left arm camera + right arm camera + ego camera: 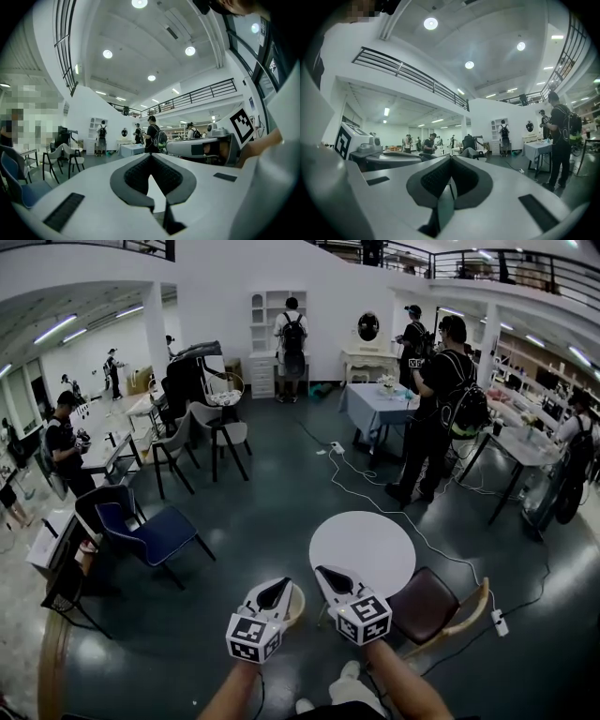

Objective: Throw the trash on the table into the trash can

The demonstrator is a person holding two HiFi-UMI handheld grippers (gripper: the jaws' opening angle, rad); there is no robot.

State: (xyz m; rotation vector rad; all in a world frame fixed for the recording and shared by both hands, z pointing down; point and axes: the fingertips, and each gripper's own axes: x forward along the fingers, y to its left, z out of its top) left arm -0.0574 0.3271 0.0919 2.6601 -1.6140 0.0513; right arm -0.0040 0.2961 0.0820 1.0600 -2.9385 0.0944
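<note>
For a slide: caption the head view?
Left gripper and right gripper, both shut, hover near a round white table.

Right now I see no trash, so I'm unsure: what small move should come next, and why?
Probably step closer to the round white table and scan it: its top looks bare from here, and left gripper and right gripper are shut, empty.

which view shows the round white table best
The head view: the round white table is seen from above, nearly whole, just ahead of both grippers. Both gripper views aim level, above it, and do not clearly show it.
</note>
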